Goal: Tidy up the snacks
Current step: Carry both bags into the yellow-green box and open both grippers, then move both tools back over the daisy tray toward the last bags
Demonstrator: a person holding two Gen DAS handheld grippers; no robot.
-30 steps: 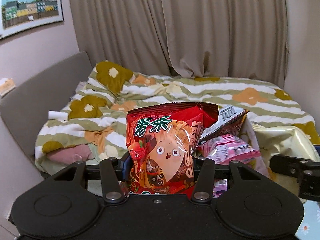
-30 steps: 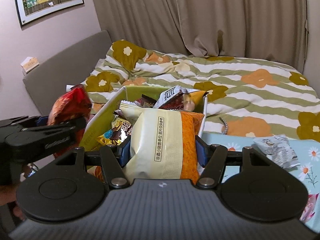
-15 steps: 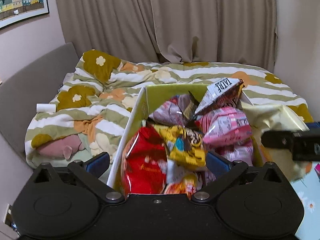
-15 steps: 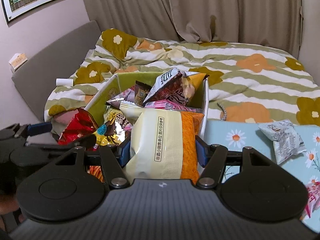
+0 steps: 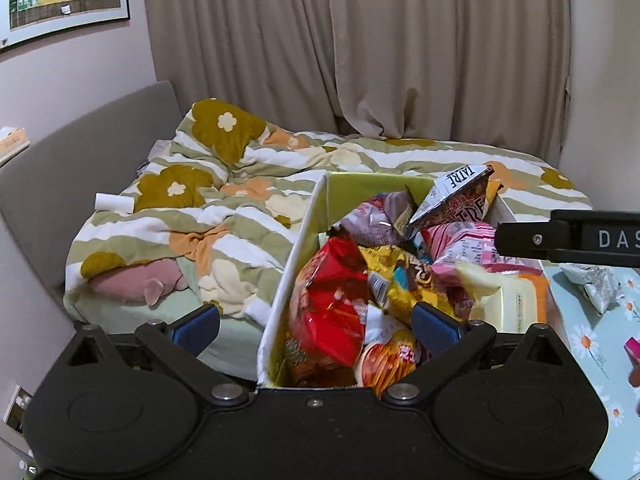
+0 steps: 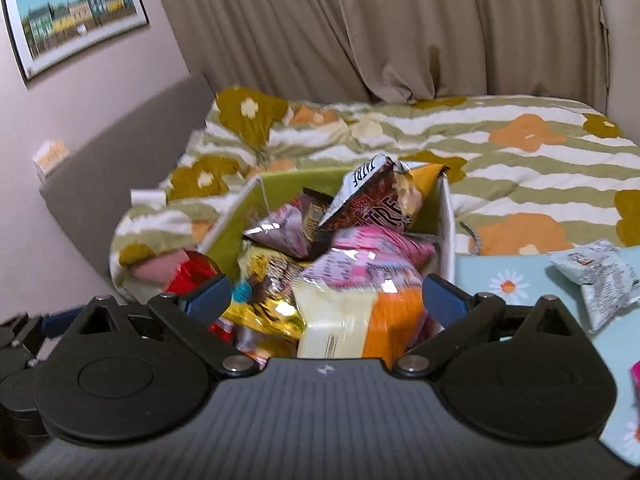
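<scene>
A white box with a green inside point(image 5: 320, 216) point(image 6: 280, 184) is heaped with snack bags. The red bag point(image 5: 332, 300) lies at its near left, partly seen in the right wrist view point(image 6: 192, 272). The cream and orange bag point(image 6: 352, 316) point(image 5: 508, 304) lies on the pile at the near right, blurred. My left gripper point(image 5: 316, 326) is open and empty above the box's near left corner. My right gripper point(image 6: 326, 296) is open, its jaws spread wide on either side of the cream and orange bag; its arm shows in the left wrist view point(image 5: 568, 236).
A pale grey snack bag point(image 6: 600, 276) point(image 5: 592, 284) lies on the blue daisy-print cloth point(image 6: 500, 276) right of the box. A pink packet edge point(image 6: 636, 376) is at the far right. A bed with a striped flower quilt point(image 5: 224, 208) lies behind and to the left.
A second ago each gripper held its bag. The left let the red bag go into the box first; now the right jaws have opened and the cream and orange bag has dropped onto the pile.
</scene>
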